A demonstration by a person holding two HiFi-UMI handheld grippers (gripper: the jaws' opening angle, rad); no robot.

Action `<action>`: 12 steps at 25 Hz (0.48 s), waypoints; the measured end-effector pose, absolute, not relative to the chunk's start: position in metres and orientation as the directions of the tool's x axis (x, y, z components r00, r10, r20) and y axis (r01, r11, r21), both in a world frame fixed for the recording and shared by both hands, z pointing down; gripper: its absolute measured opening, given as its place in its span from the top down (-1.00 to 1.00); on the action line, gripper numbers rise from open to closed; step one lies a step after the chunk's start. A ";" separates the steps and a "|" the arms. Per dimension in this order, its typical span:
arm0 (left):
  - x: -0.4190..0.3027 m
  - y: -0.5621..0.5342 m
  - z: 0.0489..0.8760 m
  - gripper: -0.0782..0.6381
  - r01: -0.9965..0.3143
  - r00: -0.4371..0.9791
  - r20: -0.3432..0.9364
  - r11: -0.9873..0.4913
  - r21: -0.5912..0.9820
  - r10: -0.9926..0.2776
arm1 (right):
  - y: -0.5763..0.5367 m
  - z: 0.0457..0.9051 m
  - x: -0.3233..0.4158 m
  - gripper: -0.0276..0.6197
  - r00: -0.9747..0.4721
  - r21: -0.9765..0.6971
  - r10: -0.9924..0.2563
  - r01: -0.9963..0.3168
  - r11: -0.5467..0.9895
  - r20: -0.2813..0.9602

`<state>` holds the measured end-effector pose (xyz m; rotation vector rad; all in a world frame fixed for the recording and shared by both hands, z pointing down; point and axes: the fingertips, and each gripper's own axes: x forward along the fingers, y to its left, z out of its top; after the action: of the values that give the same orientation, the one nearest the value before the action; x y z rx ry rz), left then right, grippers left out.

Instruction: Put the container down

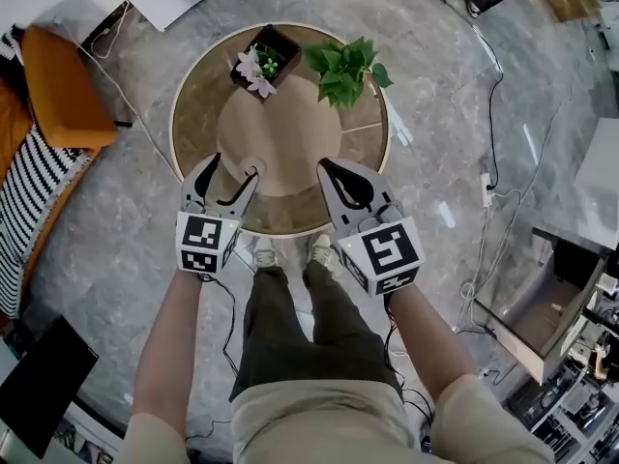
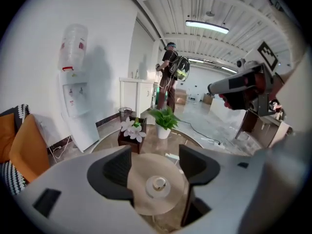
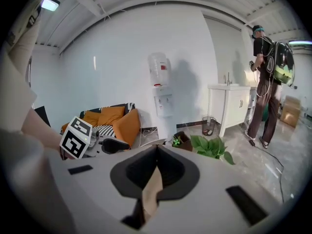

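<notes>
Head view: the person stands at a round table (image 1: 182,114) carrying a flower box (image 1: 263,61), a plant (image 1: 346,71) and a pale disc (image 1: 280,129) at its centre. Both tools hang over the near rim. The left gripper (image 1: 234,167) has its jaws spread, while the right gripper (image 1: 326,166) has its jaws pressed together. A cable (image 1: 228,329) trails by the person's legs, and stepping back onto it could cause a stumble against the table. Left gripper view: the container (image 2: 158,184), small and round, stands on the disc. It shows in the gap between the spread jaws, clear of both pads, so I judge it already set down and released. The main hazard is here. The jaws are in line with it, so a dip or sideways swing of this hand could clip it, tip it, or push it along the disc towards the rim. It looks light enough to slide easily. Whether the disc is fixed or can turn I cannot tell; if it turns, a nudge would carry the container with it. Right gripper view: the jaws meet with nothing between them, only table surface showing through the slit below. The plant and flower box lie ahead of it, so a forward reach could strike the leaves or the box. A second person stands well off and poses no risk at present.
</notes>
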<state>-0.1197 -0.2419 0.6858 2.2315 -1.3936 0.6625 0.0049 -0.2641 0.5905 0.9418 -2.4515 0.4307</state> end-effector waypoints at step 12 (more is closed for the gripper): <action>-0.121 -0.228 0.512 0.22 -0.916 0.360 0.497 -0.399 0.030 -0.789 | -0.251 0.449 0.020 0.93 -0.639 -0.061 -0.634 -0.723 0.688 0.435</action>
<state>-0.1208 -0.2282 0.5118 2.3238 -1.5093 0.5939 0.0204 -0.2509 0.4488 1.0593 -2.5185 0.3238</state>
